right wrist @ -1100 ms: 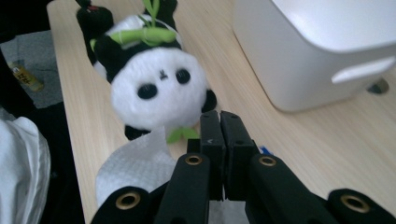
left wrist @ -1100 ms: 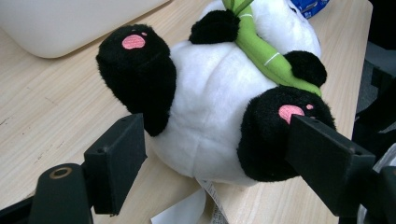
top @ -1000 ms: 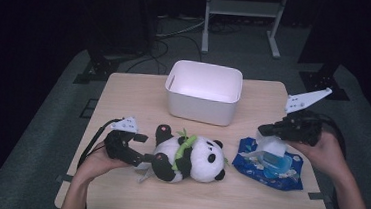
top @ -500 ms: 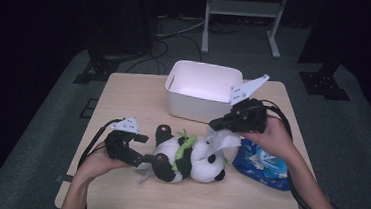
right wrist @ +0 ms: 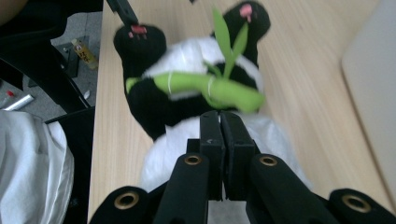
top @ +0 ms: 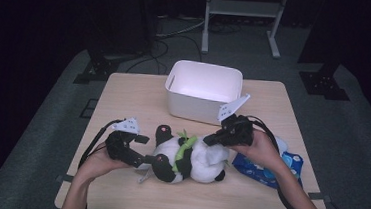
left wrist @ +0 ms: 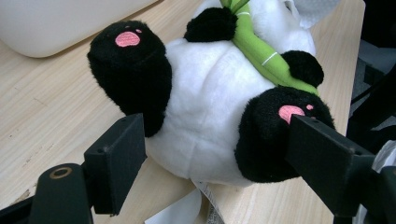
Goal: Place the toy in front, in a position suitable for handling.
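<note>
Panda lies on its back near the front edge of the wood table. Left gripper clamps one black foot; right gripper, jaws pressed shut with a white wipe hanging below, hovers over the belly. Blue pack just right, white bin behind. Grey carpet, dark room, stand legs beyond.

One plush panda with two pink-soled black feet and one green bamboo sprig. One white bin. One blue wipes pack. One wooden table. Two handheld grippers: left gripper, right gripper. Two hands, one on each gripper. One white metal stand behind the table.
</note>
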Demonstrator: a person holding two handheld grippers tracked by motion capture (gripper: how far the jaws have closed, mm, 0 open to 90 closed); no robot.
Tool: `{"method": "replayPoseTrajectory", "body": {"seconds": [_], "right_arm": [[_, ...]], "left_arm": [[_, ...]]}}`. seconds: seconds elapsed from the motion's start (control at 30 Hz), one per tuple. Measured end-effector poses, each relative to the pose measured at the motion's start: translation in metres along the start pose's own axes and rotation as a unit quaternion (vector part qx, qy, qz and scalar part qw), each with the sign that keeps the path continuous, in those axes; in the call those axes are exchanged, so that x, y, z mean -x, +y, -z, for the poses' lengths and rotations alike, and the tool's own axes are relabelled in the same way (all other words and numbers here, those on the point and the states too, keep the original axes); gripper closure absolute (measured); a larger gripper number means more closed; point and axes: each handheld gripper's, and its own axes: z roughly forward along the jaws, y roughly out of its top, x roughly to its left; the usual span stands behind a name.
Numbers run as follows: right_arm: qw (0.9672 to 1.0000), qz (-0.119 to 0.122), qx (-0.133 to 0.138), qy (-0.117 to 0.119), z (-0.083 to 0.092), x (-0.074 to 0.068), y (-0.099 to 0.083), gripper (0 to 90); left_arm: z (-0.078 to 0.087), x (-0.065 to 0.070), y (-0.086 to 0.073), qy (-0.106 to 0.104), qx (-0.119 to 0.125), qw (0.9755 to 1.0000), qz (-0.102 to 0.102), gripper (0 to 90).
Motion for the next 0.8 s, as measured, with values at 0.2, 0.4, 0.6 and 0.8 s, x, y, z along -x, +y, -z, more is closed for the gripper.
{"method": "replayPoseTrajectory", "body": {"seconds": [0.2, 0.4, 0.6, 0.8], "right_arm": [[0.9998, -0.018, -0.005, 0.003, -0.004, 0.001, -0.021, 84.6], [0.9998, -0.016, -0.007, -0.006, -0.008, -0.003, -0.034, 67.6], [0.9998, -0.01, -0.012, -0.015, -0.013, -0.005, -0.036, 58.6], [0.9995, -0.017, -0.016, -0.021, -0.019, -0.003, -0.04, 75.4]], "left_arm": [[0.0, 0.0, 0.0, -0.001, -0.002, 1.0, -0.002, 19.1], [-0.001, 0.0, 0.0, -0.002, -0.002, 1.0, 0.0, 19.2], [-0.002, 0.0, 0.001, -0.005, -0.001, 1.0, 0.002, 19.2], [-0.002, 0.001, 0.002, -0.01, 0.001, 0.9999, 0.0, 19.2]]}}
